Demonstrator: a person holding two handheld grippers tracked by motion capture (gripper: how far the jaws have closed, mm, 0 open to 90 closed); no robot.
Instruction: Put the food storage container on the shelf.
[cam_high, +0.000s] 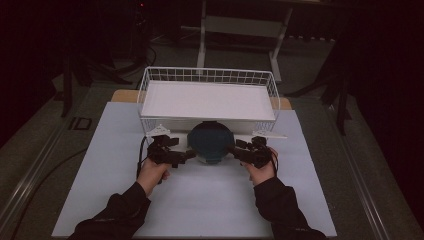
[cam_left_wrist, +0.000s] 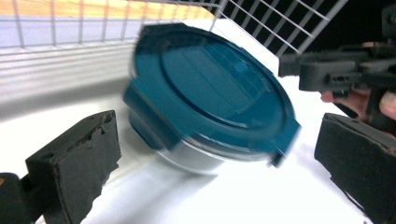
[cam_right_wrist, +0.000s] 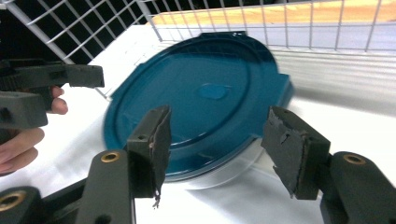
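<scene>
Container (cam_high: 210, 142), round, with dark teal plastic lid and clear see-through body, sits on white table cover (cam_high: 200, 200) just in front of white wire basket (cam_high: 208, 75). Lid is glossy, smooth, with raised rim and small tabs at its edge; a round mark sits near its centre in the right gripper view (cam_right_wrist: 198, 114). In the left gripper view the container (cam_left_wrist: 210, 98) looks tilted and slightly motion-blurred, clear wall showing under the lid.

Left gripper (cam_high: 186, 156) is at the container's left side, jaws spread wide, black foam pads rough and torn at the edges; container lies between and beyond them, not clamped. Right gripper (cam_high: 234, 148) is at the container's right side, jaws also apart, chipped foam pads either side of the lid's near edge; contact cannot be told.

Basket is rectangular, thin wire grid walls, flat white liner inside, resting behind the container on a wooden tabletop edge (cam_high: 122, 95). Person's hands in dark sleeves (cam_high: 120, 210) hold both grippers near the container.
</scene>
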